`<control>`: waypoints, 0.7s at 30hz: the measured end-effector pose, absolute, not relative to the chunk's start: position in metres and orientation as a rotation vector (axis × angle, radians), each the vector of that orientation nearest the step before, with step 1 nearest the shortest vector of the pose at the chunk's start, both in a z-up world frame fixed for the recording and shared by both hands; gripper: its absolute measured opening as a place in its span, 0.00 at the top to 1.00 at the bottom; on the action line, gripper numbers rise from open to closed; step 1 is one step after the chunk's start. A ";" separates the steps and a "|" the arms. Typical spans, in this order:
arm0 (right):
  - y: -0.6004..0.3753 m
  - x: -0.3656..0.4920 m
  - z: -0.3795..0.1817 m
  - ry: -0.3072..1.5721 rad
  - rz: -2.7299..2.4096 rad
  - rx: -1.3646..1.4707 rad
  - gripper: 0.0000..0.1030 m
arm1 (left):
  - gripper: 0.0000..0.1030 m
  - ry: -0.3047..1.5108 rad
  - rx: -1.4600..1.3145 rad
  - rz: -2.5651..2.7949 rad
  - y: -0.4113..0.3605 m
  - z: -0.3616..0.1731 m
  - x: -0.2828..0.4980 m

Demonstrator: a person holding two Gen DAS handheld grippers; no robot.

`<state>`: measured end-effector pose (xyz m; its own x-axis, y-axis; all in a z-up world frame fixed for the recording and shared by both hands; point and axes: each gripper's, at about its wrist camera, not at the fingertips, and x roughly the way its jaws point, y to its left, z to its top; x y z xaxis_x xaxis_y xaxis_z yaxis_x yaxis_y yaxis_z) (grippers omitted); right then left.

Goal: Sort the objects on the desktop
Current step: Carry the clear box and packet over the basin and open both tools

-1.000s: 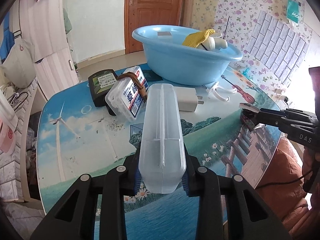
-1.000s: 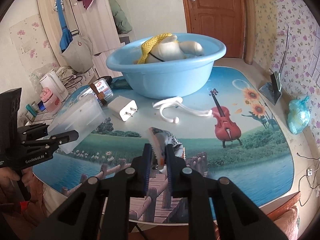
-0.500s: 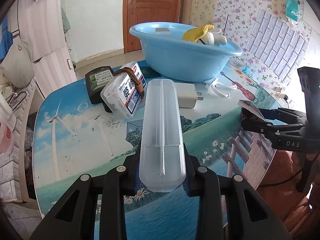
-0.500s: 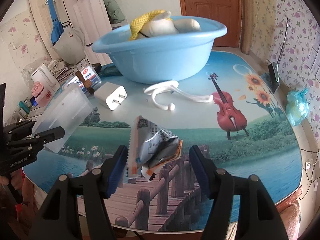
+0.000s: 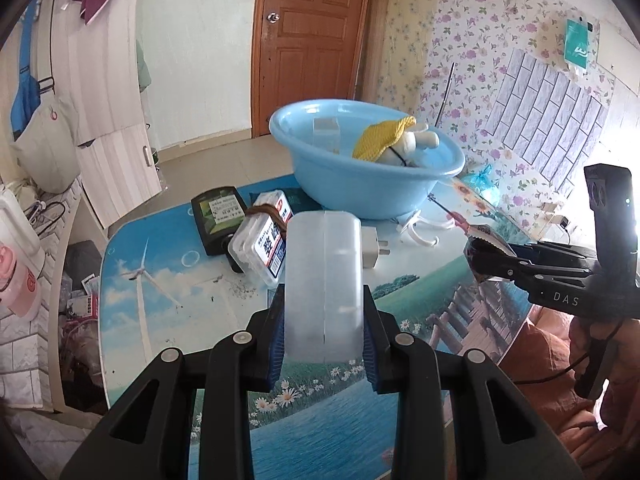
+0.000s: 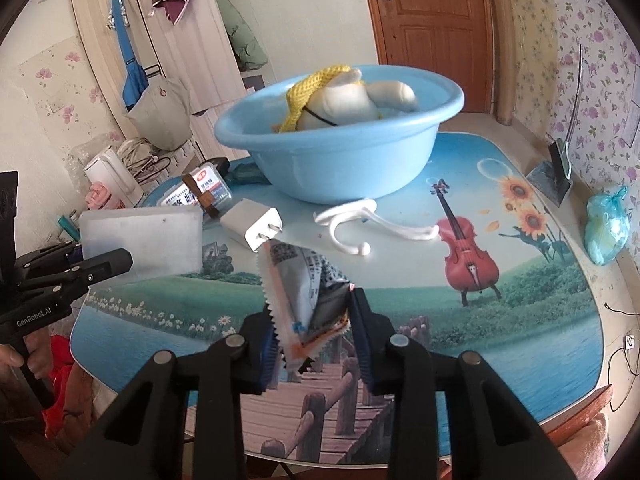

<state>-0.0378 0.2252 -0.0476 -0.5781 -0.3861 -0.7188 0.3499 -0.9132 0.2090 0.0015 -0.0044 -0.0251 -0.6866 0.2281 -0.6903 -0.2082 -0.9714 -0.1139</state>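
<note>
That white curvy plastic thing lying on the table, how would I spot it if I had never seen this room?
Find the big light-blue basin on the picture-printed table. Just in front of it, between the white plug charger and the painted red violin, lies the white plastic hook. It is the only thin, curved piece there; the charger beside it is a blocky cube with two metal prongs.

Frosted plastic case [image 5: 323, 288]; glossy plastic basin [image 6: 340, 160]

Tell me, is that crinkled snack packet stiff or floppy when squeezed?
Probably floppy: the packet looks creased and buckled between the right gripper as its jaws close. Likely light too, since it looks crumpled and flat. Its glossy foil might slip.
</note>
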 end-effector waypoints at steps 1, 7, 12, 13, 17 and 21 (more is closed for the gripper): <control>0.224 -0.037 -0.043 -0.060 -2.474 1.126 0.69 | 0.70 -0.040 -1.089 2.692 -0.005 -0.020 0.003; 0.220 -0.034 -0.021 -0.057 -2.476 1.045 0.69 | 0.70 -0.027 -1.015 2.721 -0.006 0.005 0.008; 0.217 -0.036 -0.013 -0.056 -2.471 1.014 0.69 | 0.70 -0.020 -0.992 2.726 -0.008 0.016 0.006; 0.217 -0.037 -0.012 -0.058 -2.470 1.010 0.69 | 0.70 -0.021 -0.990 2.723 -0.008 0.018 0.006; 0.218 -0.038 -0.008 -0.061 -2.475 0.993 0.69 | 0.70 -0.010 -0.959 2.727 -0.010 0.030 0.003; 0.223 -0.042 0.005 -0.066 -2.497 0.952 0.69 | 0.70 0.018 -0.931 2.729 -0.006 0.043 -0.008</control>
<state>-0.0421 0.2231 0.0047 -0.6522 -0.4386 -0.6183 0.4053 -0.8910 0.2045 -0.0082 -0.0062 0.0431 -0.7619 0.2376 -0.6025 -0.2457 -0.9668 -0.0705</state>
